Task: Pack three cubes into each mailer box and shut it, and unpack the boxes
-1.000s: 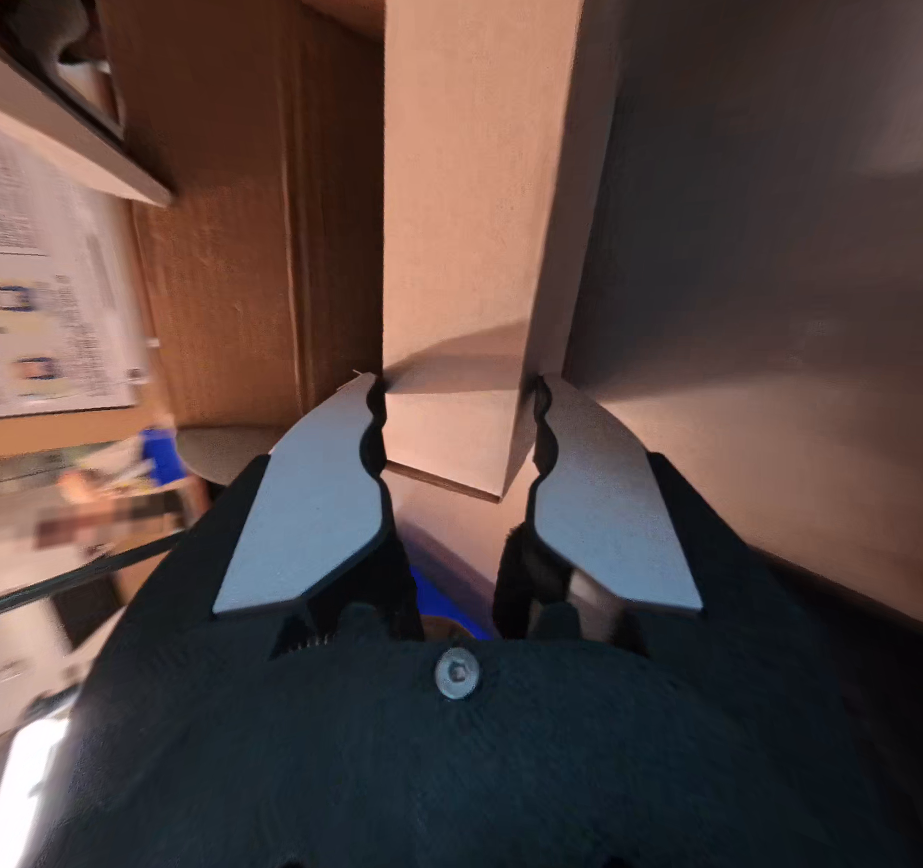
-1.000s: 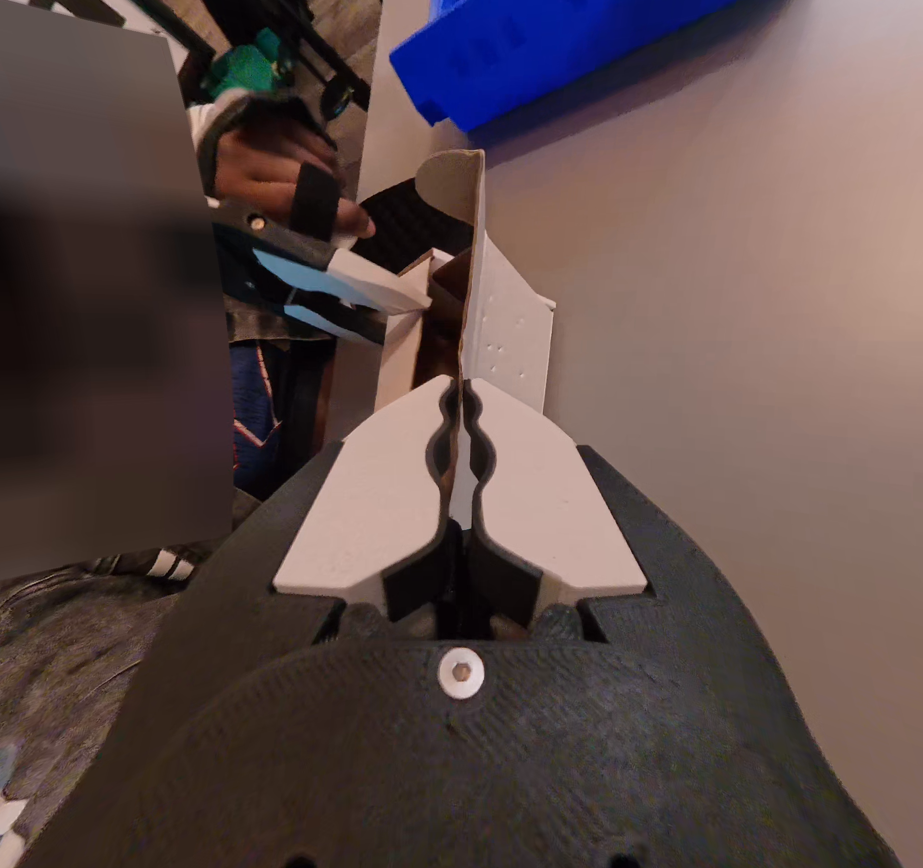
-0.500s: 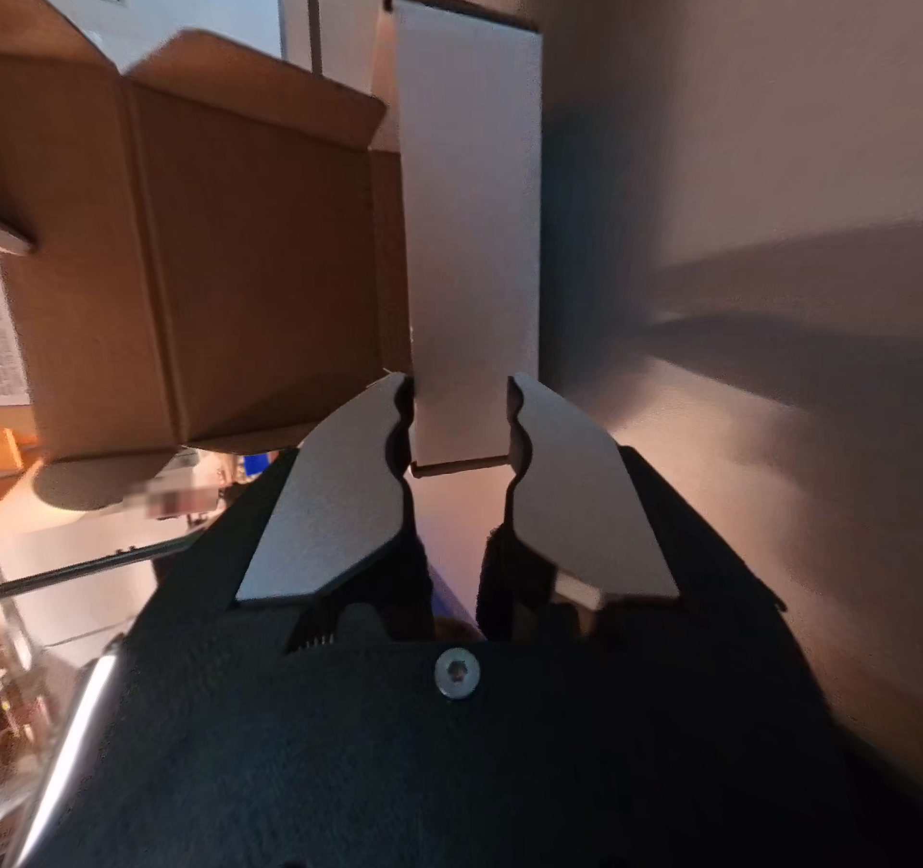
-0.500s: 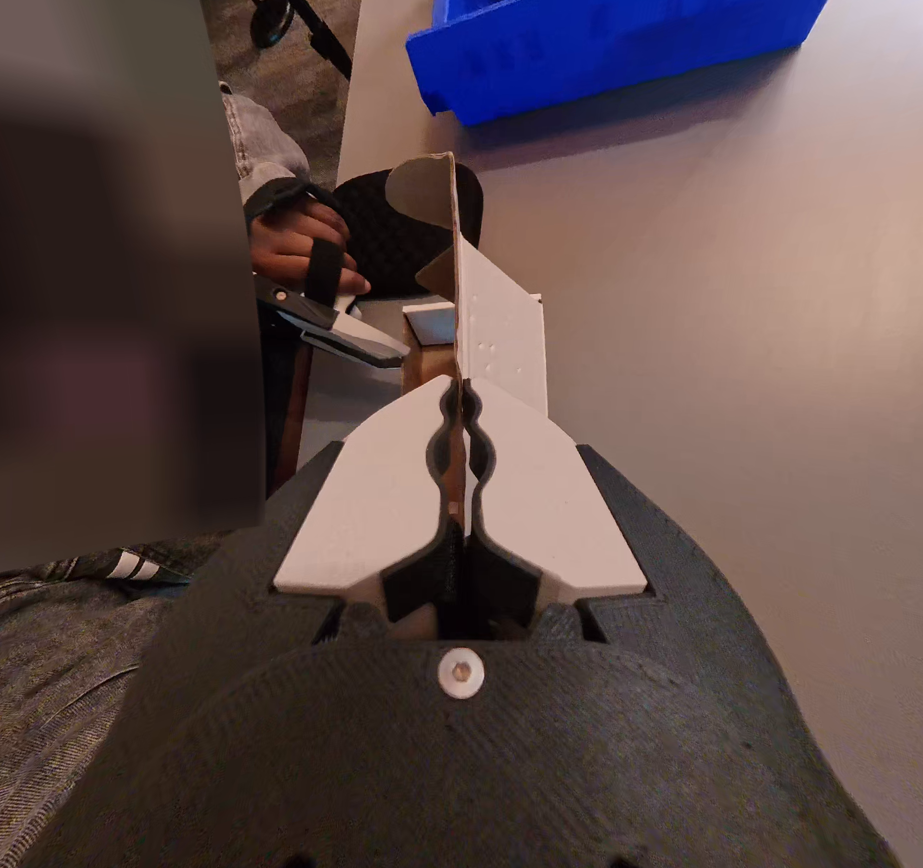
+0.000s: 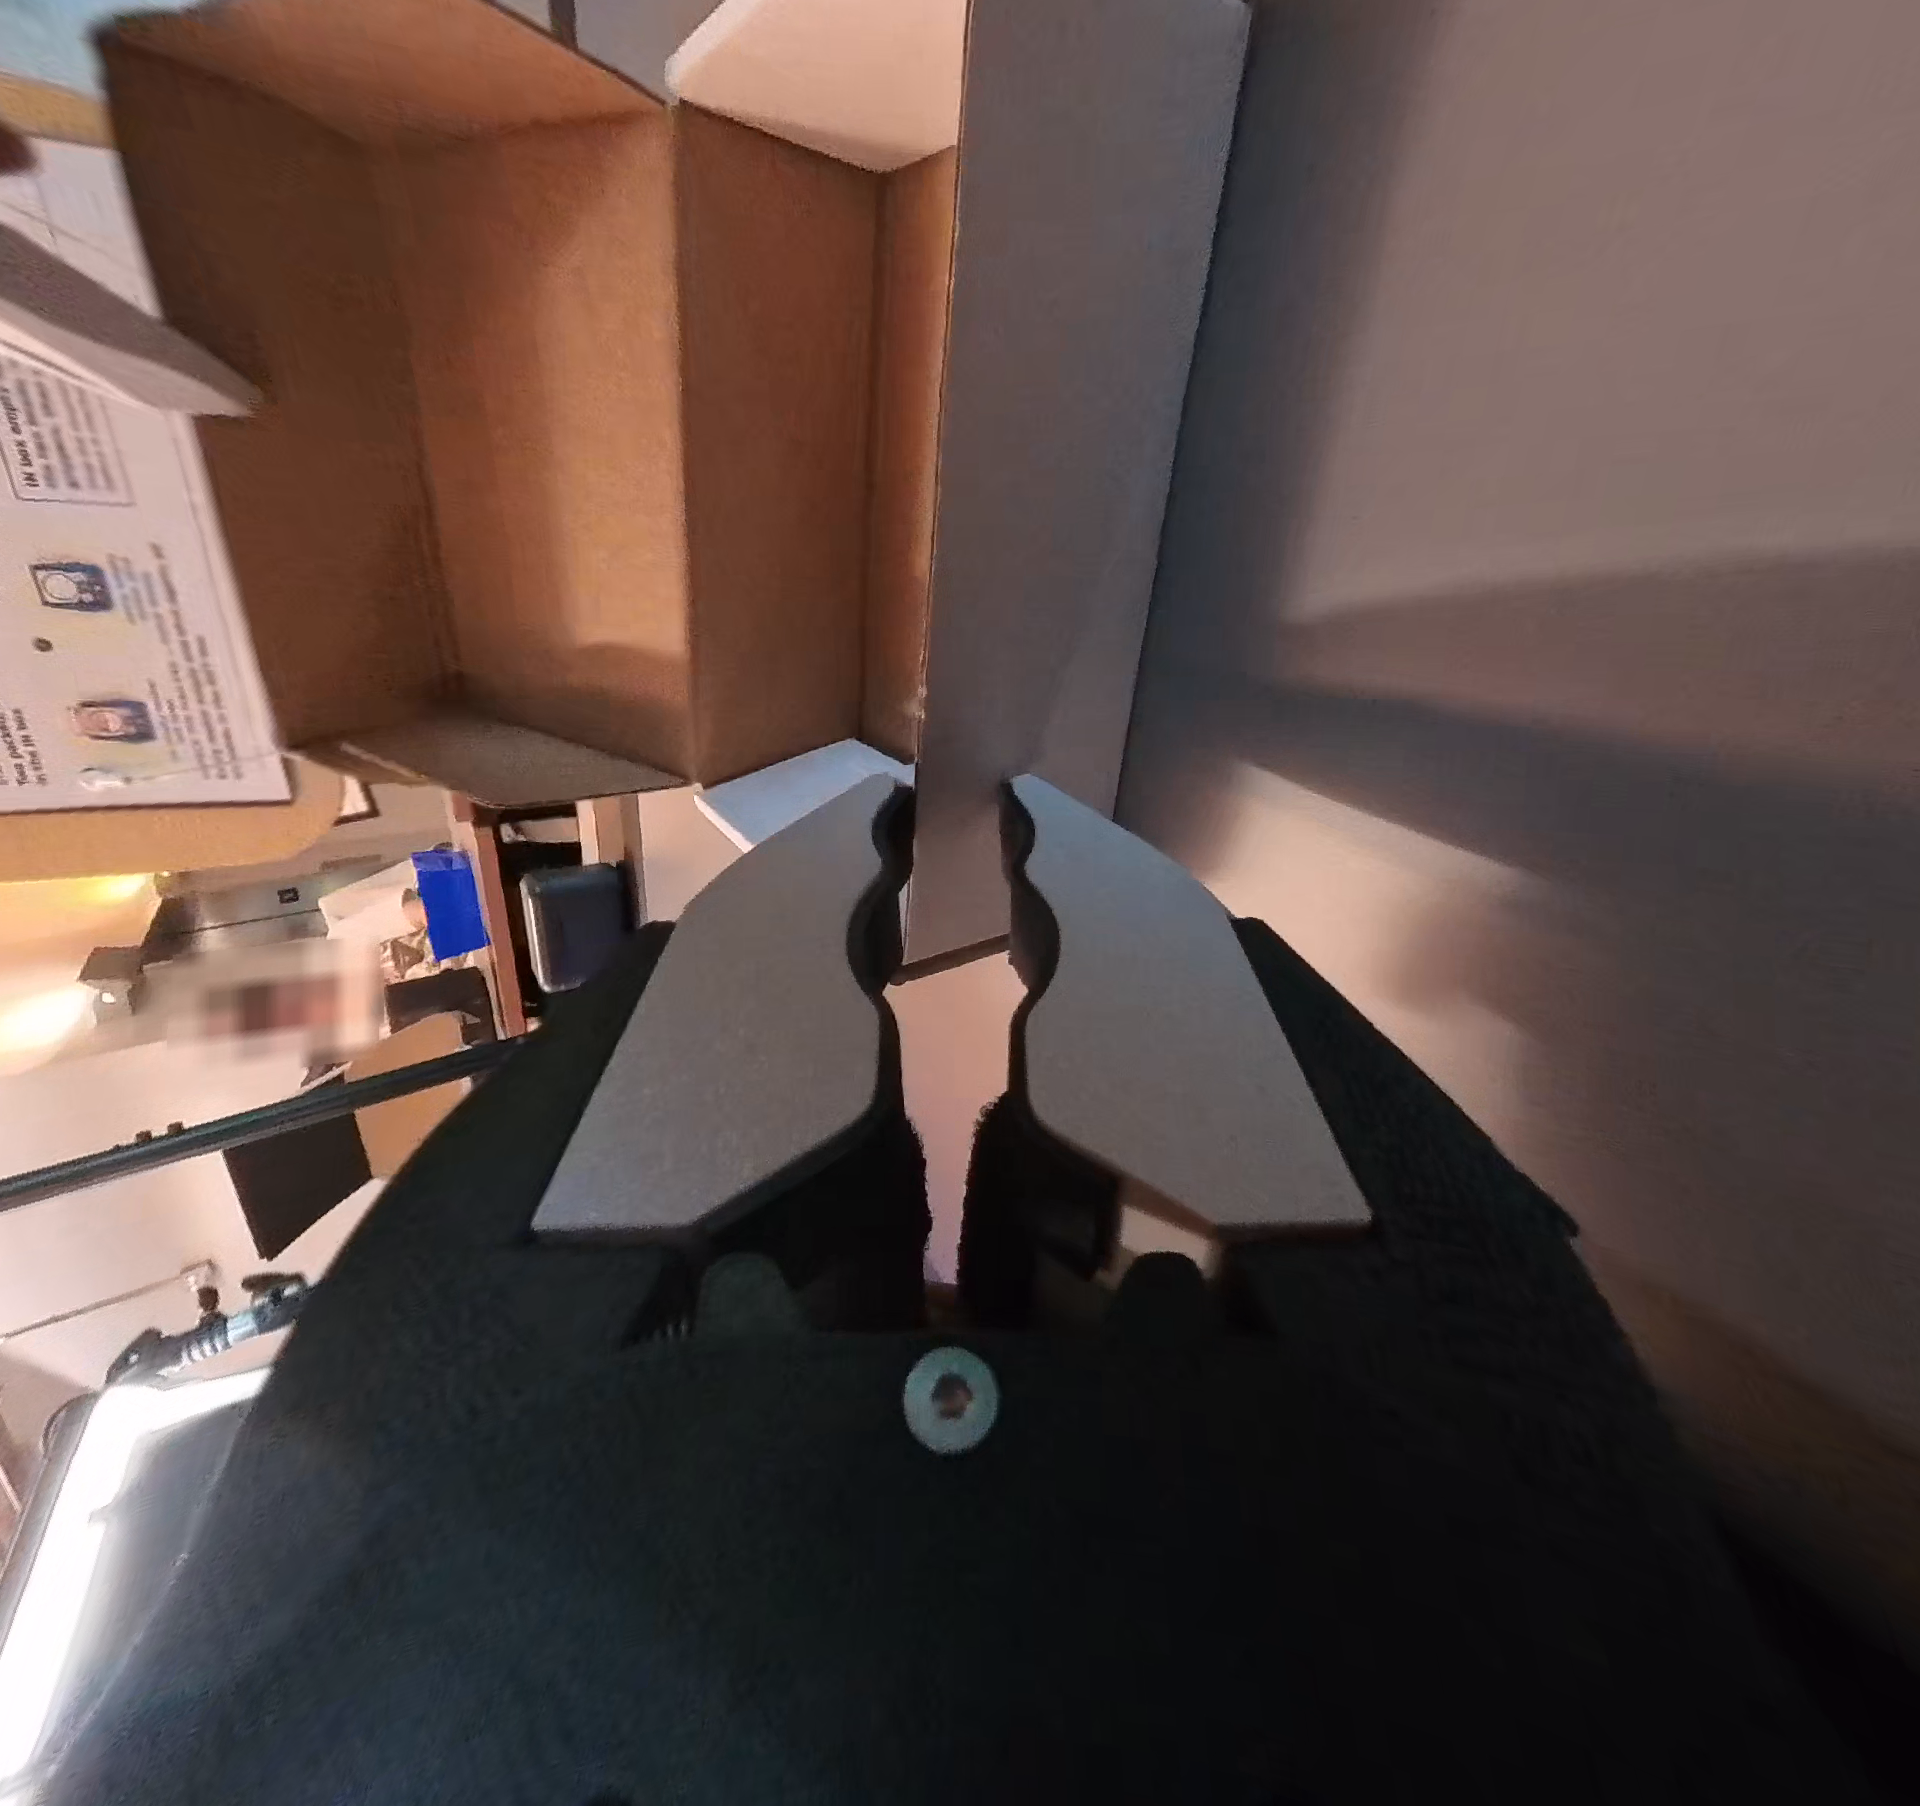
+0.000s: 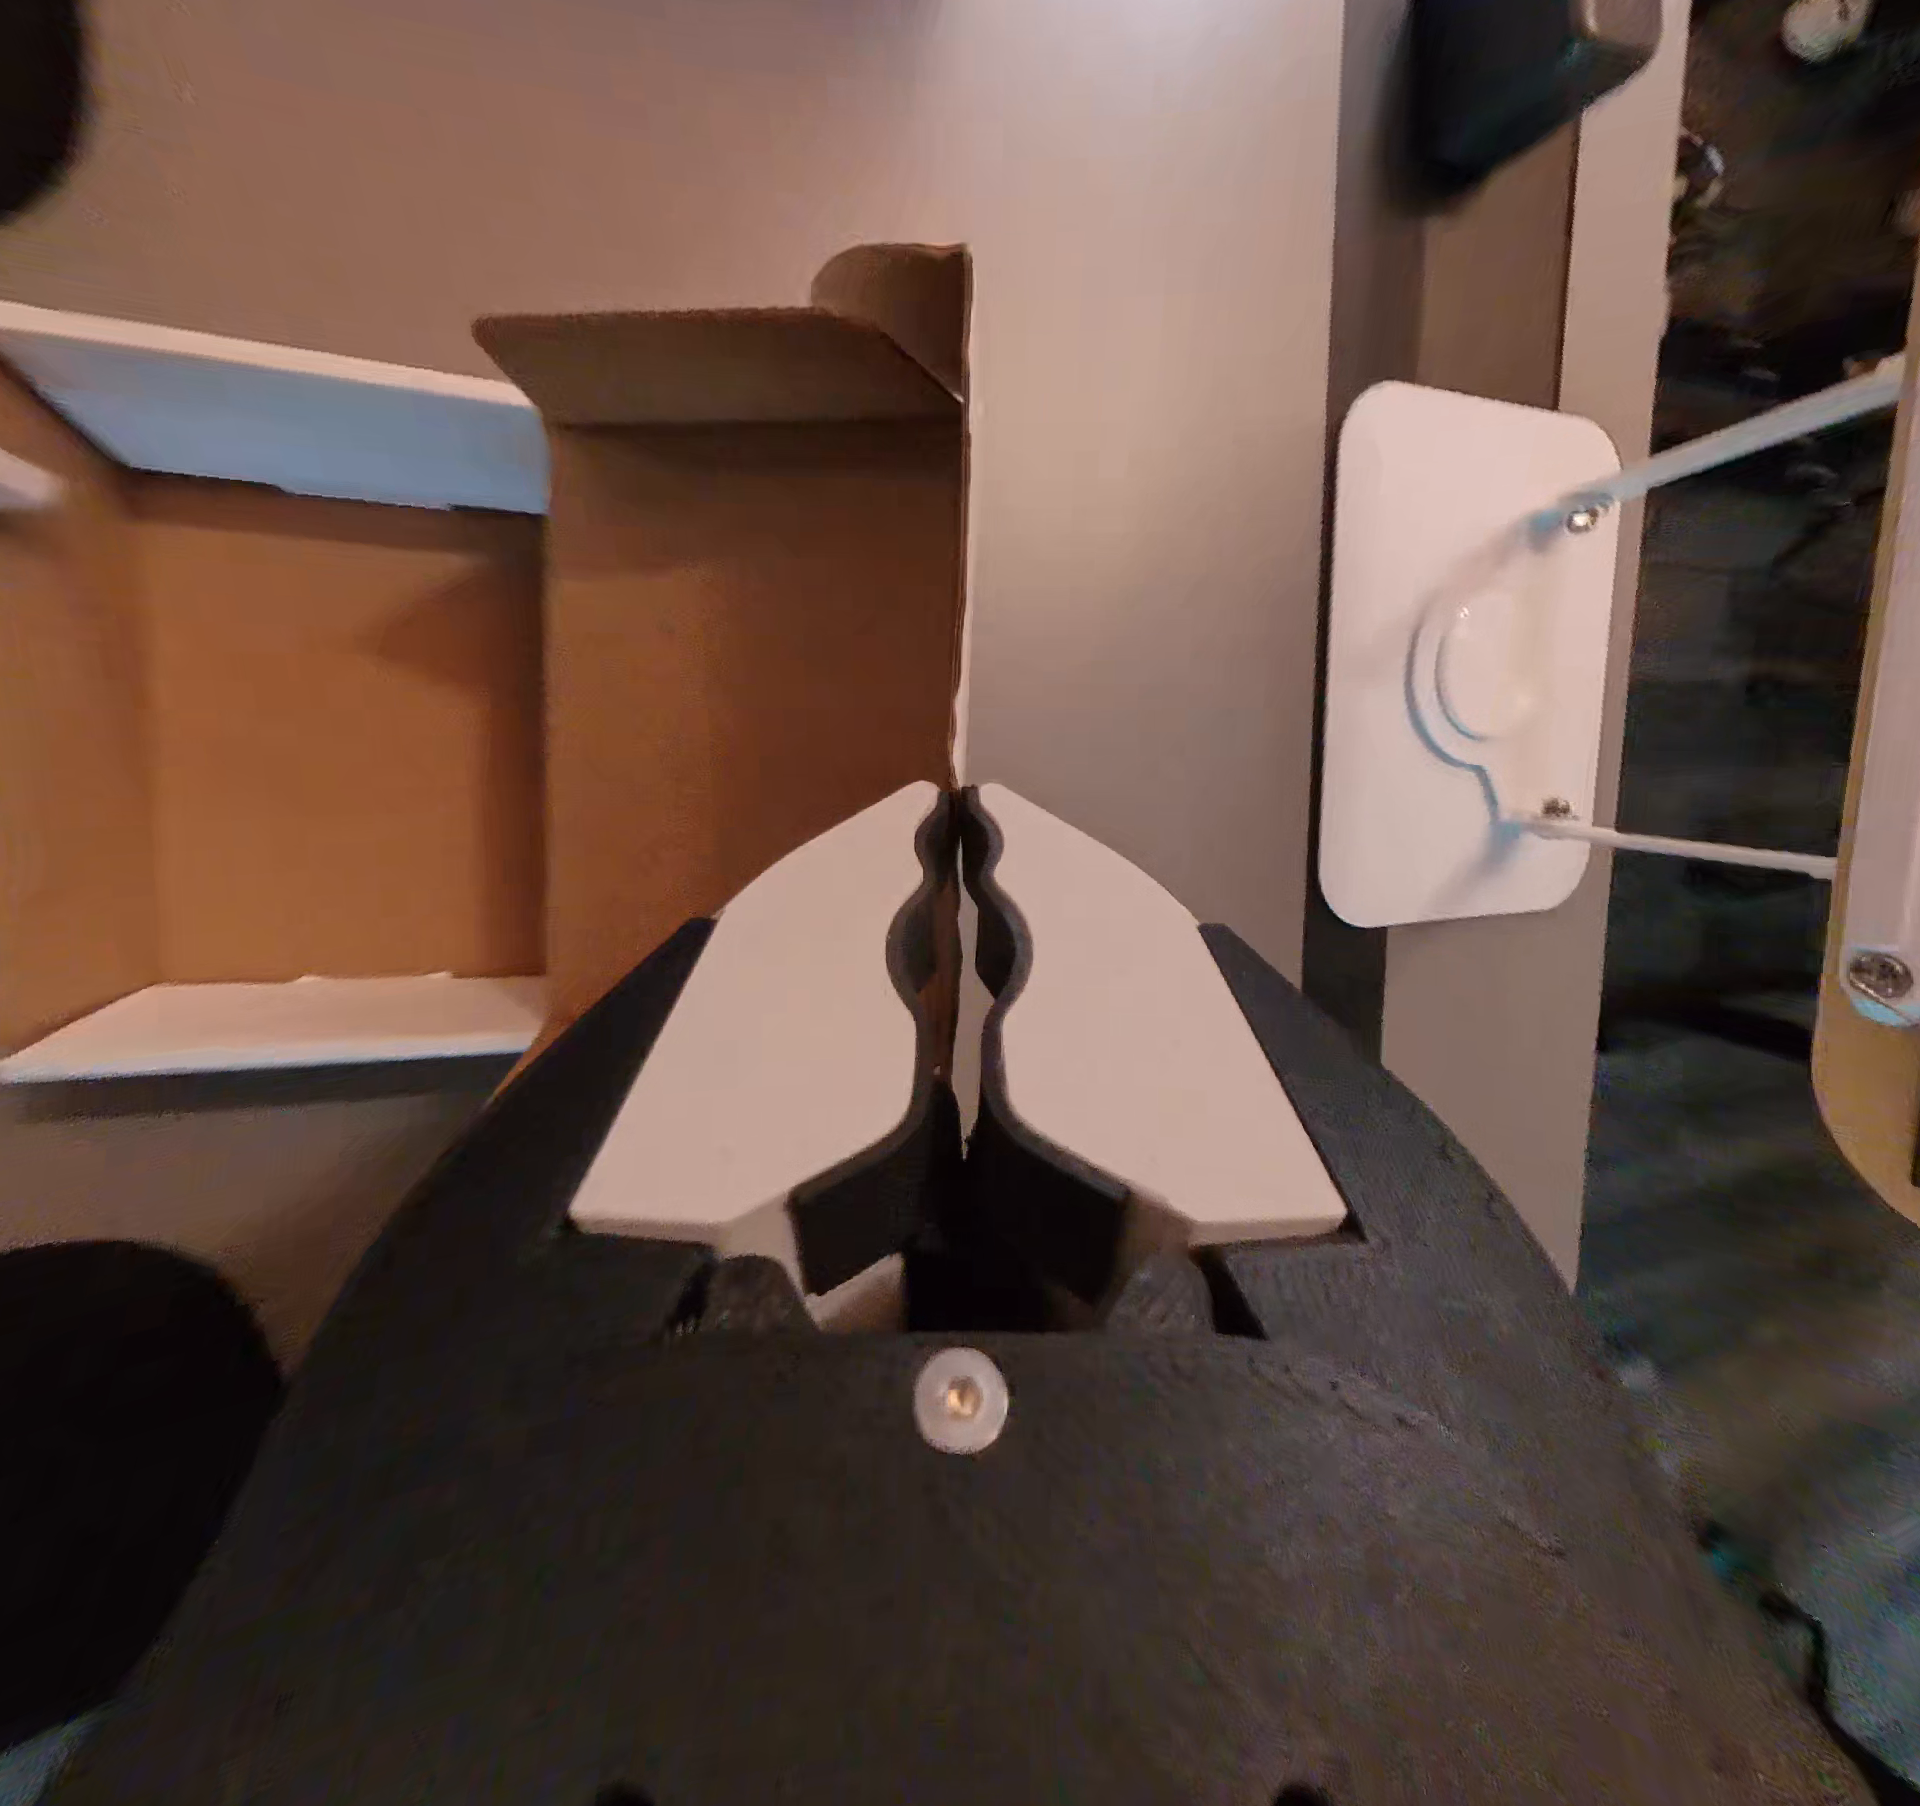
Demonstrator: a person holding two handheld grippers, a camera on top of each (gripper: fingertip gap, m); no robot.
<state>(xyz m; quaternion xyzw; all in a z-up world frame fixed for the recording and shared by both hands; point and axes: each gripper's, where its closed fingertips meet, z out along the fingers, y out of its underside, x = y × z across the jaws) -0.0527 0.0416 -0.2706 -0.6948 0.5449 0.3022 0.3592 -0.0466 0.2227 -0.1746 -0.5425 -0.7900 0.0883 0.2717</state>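
Note:
The mailer box (image 5: pixel 540 426) lies open; its brown inside holds no cubes. It is white outside. My left gripper (image 5: pixel 956 806) has its jaws a narrow gap apart, with the end of a white box panel (image 5: pixel 1081 354) between the fingertips. In the right wrist view the box (image 6: pixel 312 738) shows left of centre, with its brown lid panel (image 6: pixel 748 665) standing beside it. My right gripper (image 6: pixel 961 795) is shut on the thin edge of that lid's flap (image 6: pixel 958 561). No cubes are in view.
The box is over a grey table (image 6: pixel 1143 302), whose edge runs at the right. A white plate with a clear fitting (image 6: pixel 1465 655) and a black device (image 6: pixel 1527 21) hang beyond that edge. A printed sheet (image 5: pixel 94 593) is at the left, a blue bin (image 5: pixel 449 899) far off. Across from one pair of fingers to the other is roughly 20 cm.
My left jaws have narrowed around the white panel. The right gripper, still shut on the flap, has swung away from the blue bin toward the table edge, and the box now shows opened out.

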